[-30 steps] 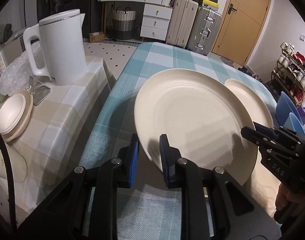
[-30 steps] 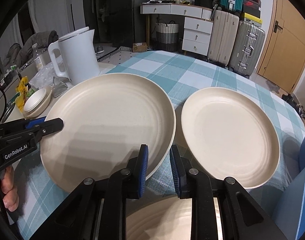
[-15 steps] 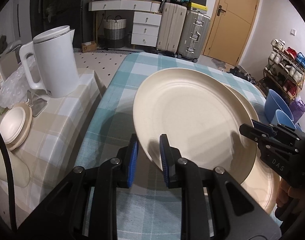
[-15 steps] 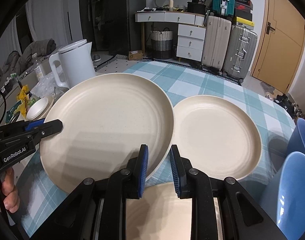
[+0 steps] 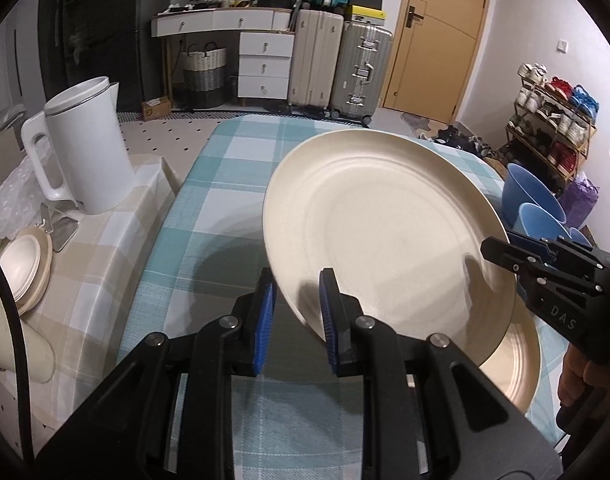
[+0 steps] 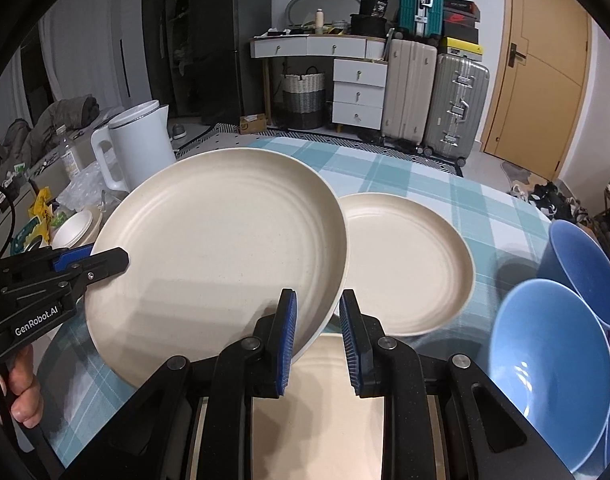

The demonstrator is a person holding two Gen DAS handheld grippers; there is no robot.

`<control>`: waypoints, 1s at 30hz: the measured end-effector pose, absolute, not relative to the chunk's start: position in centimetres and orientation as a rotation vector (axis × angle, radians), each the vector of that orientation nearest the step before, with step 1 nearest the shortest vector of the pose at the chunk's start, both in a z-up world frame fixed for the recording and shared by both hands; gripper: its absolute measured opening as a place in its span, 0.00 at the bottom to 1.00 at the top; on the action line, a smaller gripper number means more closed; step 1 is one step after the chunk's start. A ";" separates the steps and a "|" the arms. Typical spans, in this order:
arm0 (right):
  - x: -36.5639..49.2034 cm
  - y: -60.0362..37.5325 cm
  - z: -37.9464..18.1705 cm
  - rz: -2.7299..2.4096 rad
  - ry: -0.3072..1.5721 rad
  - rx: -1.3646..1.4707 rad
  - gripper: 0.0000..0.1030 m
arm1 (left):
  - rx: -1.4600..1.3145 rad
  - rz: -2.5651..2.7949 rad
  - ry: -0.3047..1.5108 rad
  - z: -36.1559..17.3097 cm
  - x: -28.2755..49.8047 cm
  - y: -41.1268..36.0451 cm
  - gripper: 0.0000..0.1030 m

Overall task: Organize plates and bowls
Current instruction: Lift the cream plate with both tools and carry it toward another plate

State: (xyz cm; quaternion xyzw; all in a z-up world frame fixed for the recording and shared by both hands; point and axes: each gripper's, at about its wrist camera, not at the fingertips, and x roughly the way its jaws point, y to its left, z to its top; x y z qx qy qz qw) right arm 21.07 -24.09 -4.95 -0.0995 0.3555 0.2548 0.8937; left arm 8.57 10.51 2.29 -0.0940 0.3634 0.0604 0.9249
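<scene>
A large cream plate (image 5: 385,232) hangs tilted above the teal checked table (image 5: 225,176), held by two opposite rims. My left gripper (image 5: 296,284) is shut on its near rim, and its black fingers (image 6: 105,260) show in the right wrist view. My right gripper (image 6: 318,304) is shut on the other rim of the same plate (image 6: 225,256) and shows at the right (image 5: 495,248). A second cream plate (image 6: 409,264) lies on the table, partly under the held one. A third cream plate (image 6: 337,400) lies below my right gripper. Blue bowls (image 6: 545,360) stand at the right.
A white kettle (image 5: 81,148) stands on a side table with a beige checked cloth (image 5: 105,248), to the left. Small cream dishes (image 5: 23,268) are stacked on it. Suitcases, drawers and a door stand behind the table. A hand (image 6: 23,396) holds the left gripper.
Both grippers have lifted the large plate and carried it right. Its edge now overlaps the second plate on the table, and the blue bowls have come further into view.
</scene>
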 end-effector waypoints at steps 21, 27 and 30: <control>17.9 -29.3 -4.2 0.448 0.744 -0.167 0.22 | -0.104 0.019 0.755 4.1 7.3 4.9 0.18; 16.7 -30.7 -4.5 0.424 0.755 -0.151 0.22 | -0.069 -0.018 0.770 4.1 7.1 3.5 0.18; 16.3 -31.3 -4.6 0.415 0.763 -0.144 0.22 | -0.042 -0.036 0.779 4.0 6.9 2.8 0.19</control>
